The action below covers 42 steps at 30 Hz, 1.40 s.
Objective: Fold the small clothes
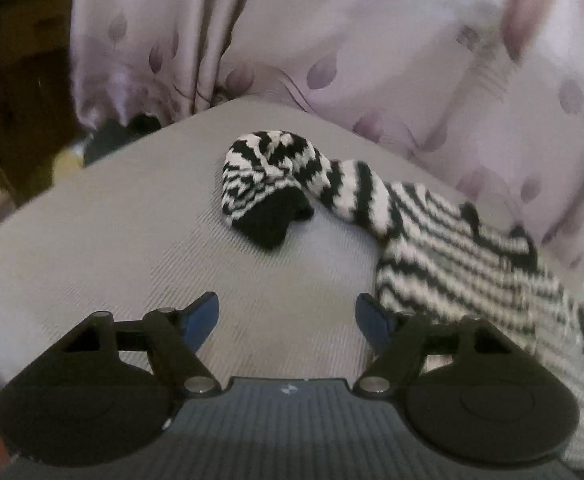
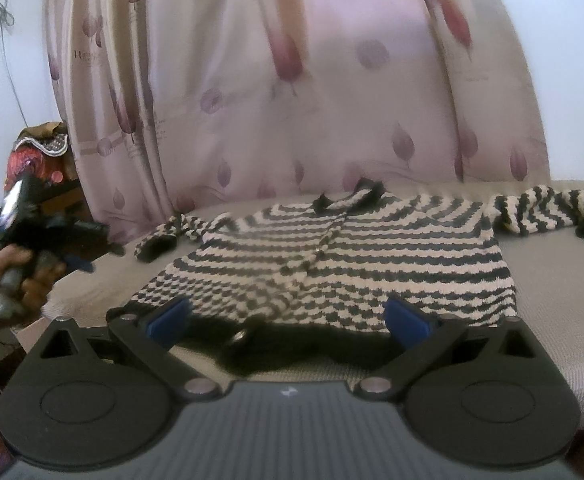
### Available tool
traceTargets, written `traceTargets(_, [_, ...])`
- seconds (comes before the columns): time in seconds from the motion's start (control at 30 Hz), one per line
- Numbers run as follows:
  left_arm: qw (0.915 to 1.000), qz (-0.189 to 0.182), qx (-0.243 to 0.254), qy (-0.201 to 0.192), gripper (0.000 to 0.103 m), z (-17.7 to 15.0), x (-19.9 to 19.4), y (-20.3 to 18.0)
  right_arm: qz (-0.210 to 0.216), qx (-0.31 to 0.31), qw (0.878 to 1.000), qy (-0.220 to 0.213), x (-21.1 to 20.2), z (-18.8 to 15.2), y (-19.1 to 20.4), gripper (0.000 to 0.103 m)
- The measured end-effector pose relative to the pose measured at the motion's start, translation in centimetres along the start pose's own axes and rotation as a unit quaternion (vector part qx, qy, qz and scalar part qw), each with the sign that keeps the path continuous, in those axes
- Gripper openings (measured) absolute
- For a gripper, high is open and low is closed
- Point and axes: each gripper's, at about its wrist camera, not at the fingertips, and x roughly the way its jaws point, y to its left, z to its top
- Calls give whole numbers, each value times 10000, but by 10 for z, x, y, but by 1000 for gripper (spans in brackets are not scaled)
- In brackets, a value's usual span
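A black-and-white striped knit sweater (image 2: 332, 256) lies flat on a grey padded surface (image 2: 552, 300), collar toward the curtain. My right gripper (image 2: 287, 318) stands open at the near edge, with the sweater's black hem (image 2: 304, 344) lying between its blue pads (image 2: 169, 316), which are not pressing on it. Off to the left a hand (image 2: 11, 276) holds my left gripper (image 2: 95, 252) above the surface, blurred. In the left wrist view my left gripper (image 1: 287, 316) is open and empty, short of the bunched left sleeve (image 1: 267, 168) and its black cuff (image 1: 275, 220). The right sleeve (image 2: 544, 208) lies stretched out.
A pale pink curtain (image 2: 292, 100) with leaf prints hangs right behind the surface. Dark wooden furniture (image 1: 19, 80) and a patterned bag (image 2: 39, 160) stand at the left. Bare grey surface (image 1: 111, 240) lies left of the bunched sleeve.
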Motion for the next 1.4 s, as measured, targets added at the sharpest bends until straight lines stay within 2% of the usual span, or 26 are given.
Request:
traceTargets(0.07, [9998, -138, -133, 105, 74, 14, 19, 3, -26, -30, 10000, 57, 4, 1, 1, 103])
traceTargets(0.17, [9968, -250, -727, 235, 78, 33, 46, 14, -46, -76, 9998, 169, 10, 2, 2, 103])
traceTargets(0.27, [9896, -78, -1399, 324, 89, 47, 74, 28, -93, -143, 9996, 238, 15, 2, 4, 103])
traceTargets(0.33, [9828, -44, -1790, 447, 88, 53, 93, 37, -100, -151, 9994, 291, 19, 2, 5, 103])
traceTargets(0.37, [9838, -32, -1761, 317, 85, 56, 96, 38, -106, -149, 9993, 324, 21, 2, 5, 103])
traceTargets(0.4, [9863, 35, -1631, 263, 59, 60, 100, 36, -114, -151, 9992, 361, 23, 2, 5, 103])
traceTargets(0.43, [9883, 146, -1481, 333, 19, 64, 105, 35, -117, -151, 9991, 388, 25, 2, 4, 103])
traceTargets(0.47, [9884, 255, -1430, 455, 17, 68, 111, 36, -119, -150, 9990, 415, 27, 2, 4, 103])
traceTargets(0.53, [9879, 366, -1465, 350, 15, 76, 110, 40, -122, -153, 9988, 441, 29, 2, 4, 103])
traceTargets(0.57, [9900, 585, -1258, 261, 13, 82, 106, 39, -126, -159, 9988, 445, 30, 2, 4, 103])
traceTargets(0.63, [9920, 1061, -672, -153, 13, 98, 91, 36, -129, -178, 9987, 451, 31, 3, 5, 103])
traceTargets(0.7, [9879, 1411, -178, -620, 13, 114, 69, 33, -118, -188, 9986, 474, 32, 2, 4, 103])
traceTargets(0.77, [9758, 1851, 365, -1109, 13, 129, 49, 30, -118, -172, 9986, 495, 34, 2, 4, 103])
traceTargets(0.87, [9467, 2576, 1076, -1606, 13, 139, 30, 31, -95, -99, 9982, 576, 40, 0, 2, 103])
traceTargets(0.9, [9348, 2902, 1228, -1638, 15, 140, 30, 35, -89, -79, 9982, 587, 41, 0, 2, 103])
traceTargets(0.93, [9274, 3128, 1299, -1588, 23, 139, 32, 41, -77, -60, 9982, 590, 42, -1, 2, 103])
traceTargets(0.97, [9249, 3221, 1340, -1512, 27, 136, 35, 46, -57, -40, 9982, 592, 43, -1, 1, 103])
traceTargets(1.0, [9244, 3251, 1355, -1464, 39, 132, 38, 51, -42, -28, 9982, 590, 43, -2, 1, 103])
traceTargets(1.03, [9242, 3283, 1359, -1402, 56, 125, 39, 56, -31, -21, 9982, 590, 43, -2, 1, 103])
traceTargets(1.1, [9180, 3524, 1151, -1411, 76, 109, 33, 65, -37, -28, 9981, 610, 43, -2, 0, 103])
traceTargets(1.13, [9154, 3609, 922, -1522, 79, 100, 22, 70, -52, -33, 9982, 602, 43, -1, 0, 103])
traceTargets(1.23, [9156, 3542, 421, -1858, 79, 81, -3, 80, -110, -2, 9985, 544, 40, 1, -4, 103])
traceTargets(1.27, [9149, 3534, 408, -1909, 79, 78, -10, 78, -133, 35, 9985, 533, 40, 1, -6, 103])
traceTargets(1.4, [9281, 3171, 849, -1757, 90, 86, -9, 78, -183, 253, 9981, 526, 39, 3, -14, 103])
